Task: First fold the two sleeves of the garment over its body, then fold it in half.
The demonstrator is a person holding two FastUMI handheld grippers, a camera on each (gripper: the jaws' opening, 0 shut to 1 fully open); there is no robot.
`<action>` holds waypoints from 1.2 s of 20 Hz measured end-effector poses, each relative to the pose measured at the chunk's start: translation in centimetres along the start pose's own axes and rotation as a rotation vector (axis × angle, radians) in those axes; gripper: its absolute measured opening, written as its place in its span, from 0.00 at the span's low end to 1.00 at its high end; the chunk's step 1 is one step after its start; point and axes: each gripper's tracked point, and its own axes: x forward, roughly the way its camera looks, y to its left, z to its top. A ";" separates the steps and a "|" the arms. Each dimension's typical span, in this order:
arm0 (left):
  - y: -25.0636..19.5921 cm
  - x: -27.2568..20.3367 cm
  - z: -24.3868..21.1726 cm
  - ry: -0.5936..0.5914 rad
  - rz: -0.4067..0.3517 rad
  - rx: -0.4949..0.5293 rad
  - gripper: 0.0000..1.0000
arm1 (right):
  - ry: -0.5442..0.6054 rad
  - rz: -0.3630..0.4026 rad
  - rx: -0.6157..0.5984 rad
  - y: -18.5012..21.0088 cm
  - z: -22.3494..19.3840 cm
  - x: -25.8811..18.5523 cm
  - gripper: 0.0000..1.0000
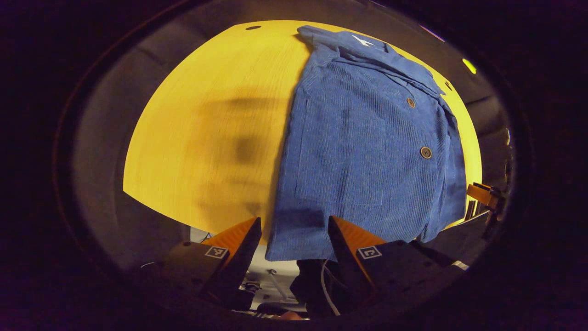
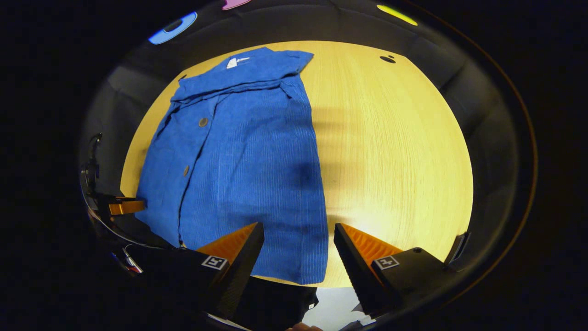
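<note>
In the left gripper view my left gripper (image 1: 294,225) hangs with its jaws spread apart and nothing between them, just above the near hem of the blue shirt (image 1: 367,147), which lies flat on the yellow table (image 1: 206,138) ahead and to the right of the fingers, collar at the far end. In the right gripper view my right gripper (image 2: 298,232) is likewise released and empty, with the shirt (image 2: 243,151) stretching ahead and to its left, its hem corner lying between the fingertips. Both sleeves look tucked over the body.
</note>
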 end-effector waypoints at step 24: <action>-0.6 0.7 -1.3 0.075 0.026 0.084 0.51 | 0.141 -0.030 0.027 1.4 -4.9 2.0 0.32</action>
